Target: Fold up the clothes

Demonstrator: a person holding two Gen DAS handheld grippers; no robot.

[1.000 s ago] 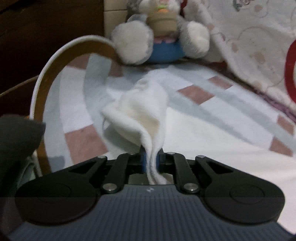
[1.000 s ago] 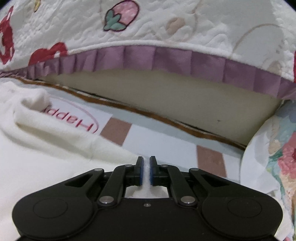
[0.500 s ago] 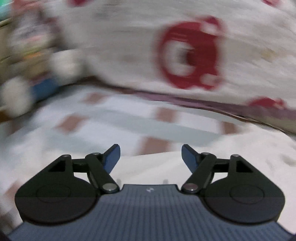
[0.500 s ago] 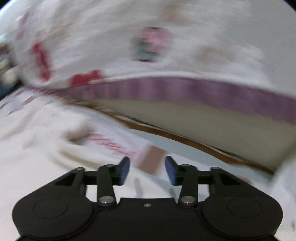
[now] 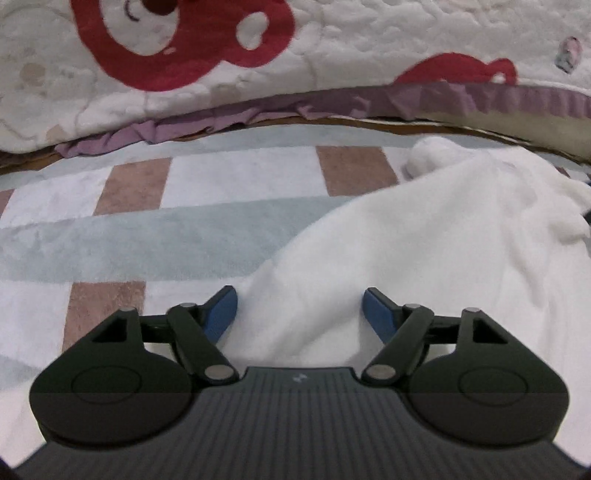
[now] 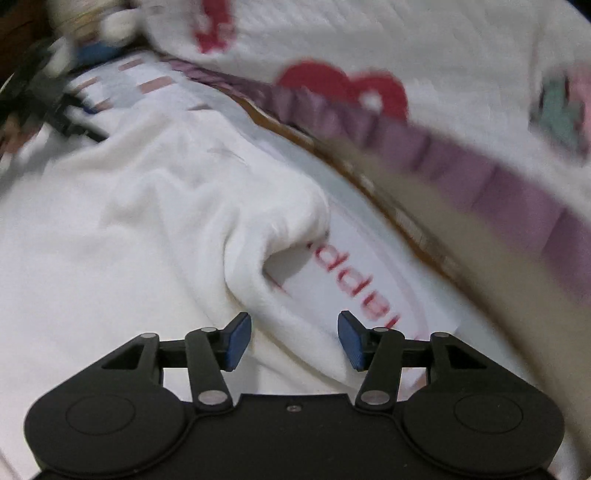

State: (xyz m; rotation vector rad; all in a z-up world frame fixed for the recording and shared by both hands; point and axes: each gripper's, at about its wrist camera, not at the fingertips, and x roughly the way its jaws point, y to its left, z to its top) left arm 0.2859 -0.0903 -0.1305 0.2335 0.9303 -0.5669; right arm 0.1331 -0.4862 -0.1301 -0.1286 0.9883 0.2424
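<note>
Jaws of both grippers, clamped on white garment [image 5: 424, 240] earlier, now gape.

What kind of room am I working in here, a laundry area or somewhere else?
Most likely a bedroom, on a bed: a quilted comforter with red bear prints and a purple ruffle, a striped bedsheet underneath, and the white fleece garment spread on it.

Checked bedsheet [image 5: 207, 206], white quilt [image 5: 369, 40] with red bears and purple frill, blurred plush toy [image 6: 99, 22].
</note>
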